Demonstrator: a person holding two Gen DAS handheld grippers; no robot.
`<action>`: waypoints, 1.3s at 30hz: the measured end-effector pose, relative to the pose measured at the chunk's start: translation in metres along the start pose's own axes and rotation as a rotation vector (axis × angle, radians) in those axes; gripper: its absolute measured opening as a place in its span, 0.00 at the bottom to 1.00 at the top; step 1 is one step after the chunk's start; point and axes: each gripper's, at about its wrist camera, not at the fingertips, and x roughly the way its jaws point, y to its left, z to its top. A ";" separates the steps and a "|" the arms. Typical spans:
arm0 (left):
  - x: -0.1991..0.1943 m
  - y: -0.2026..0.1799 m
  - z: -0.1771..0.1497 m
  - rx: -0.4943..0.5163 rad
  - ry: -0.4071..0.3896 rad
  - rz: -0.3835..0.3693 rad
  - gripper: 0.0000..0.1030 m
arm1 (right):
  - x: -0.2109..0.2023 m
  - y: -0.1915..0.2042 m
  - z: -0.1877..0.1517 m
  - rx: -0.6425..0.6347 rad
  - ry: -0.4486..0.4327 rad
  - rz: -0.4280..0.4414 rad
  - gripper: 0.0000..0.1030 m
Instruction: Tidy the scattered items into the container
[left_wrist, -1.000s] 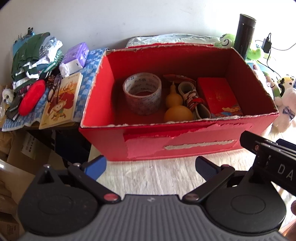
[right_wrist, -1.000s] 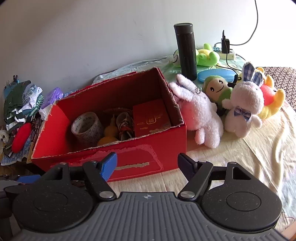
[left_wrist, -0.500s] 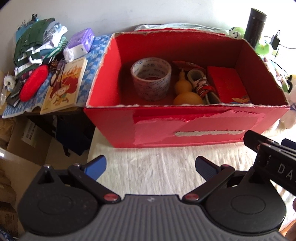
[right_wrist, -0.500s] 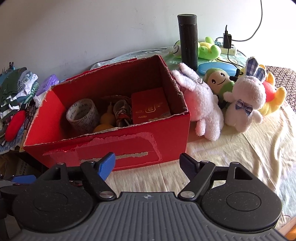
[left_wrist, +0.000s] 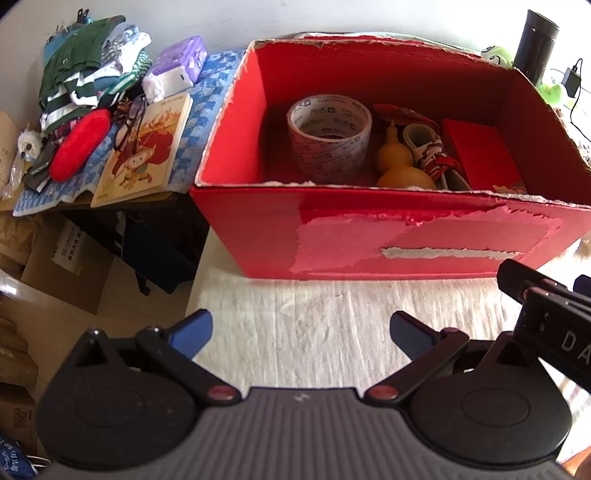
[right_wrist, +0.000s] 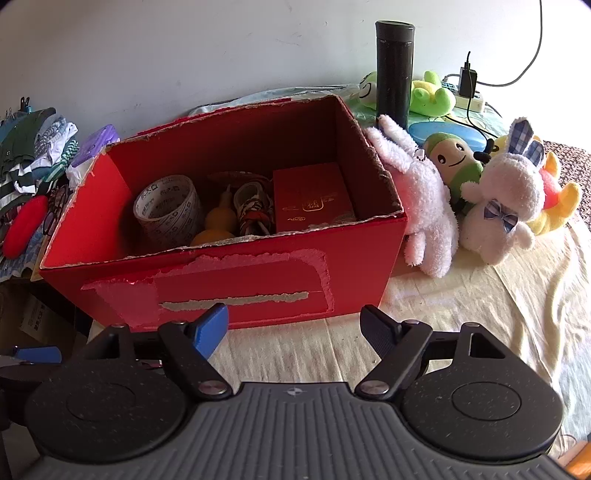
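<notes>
Over the pale cloth, the left gripper (left_wrist: 300, 330) and right gripper (right_wrist: 294, 328) both hang with jaws spread wide and nothing between them. Just ahead stands the red box (right_wrist: 240, 284), holding a tape roll (left_wrist: 328, 138), yellow gourd (left_wrist: 400, 164) and small red packet (right_wrist: 312, 197). Against its right wall lean a pink plush rabbit (right_wrist: 424, 195) and a white plush bunny (right_wrist: 506, 203), outside it.

**Both cameras nearer the box**

In the left wrist view, red box (left_wrist: 388, 229) now higher in frame and seen more from above — more bare cloth (left_wrist: 332, 332) showing before it. In the right wrist view, box (right_wrist: 229, 280) larger and closer to the open right gripper (right_wrist: 293, 330) — plush toys (right_wrist: 502, 206) larger too.
</notes>
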 end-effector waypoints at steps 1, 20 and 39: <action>0.001 0.000 0.000 -0.002 0.002 0.001 0.99 | 0.000 0.000 0.000 -0.002 0.000 0.001 0.79; 0.000 -0.015 0.014 0.054 -0.029 0.001 0.99 | -0.002 -0.005 0.010 -0.005 -0.044 0.025 0.78; -0.021 -0.008 0.030 0.053 -0.094 -0.012 0.99 | -0.015 -0.004 0.023 -0.042 -0.142 0.009 0.78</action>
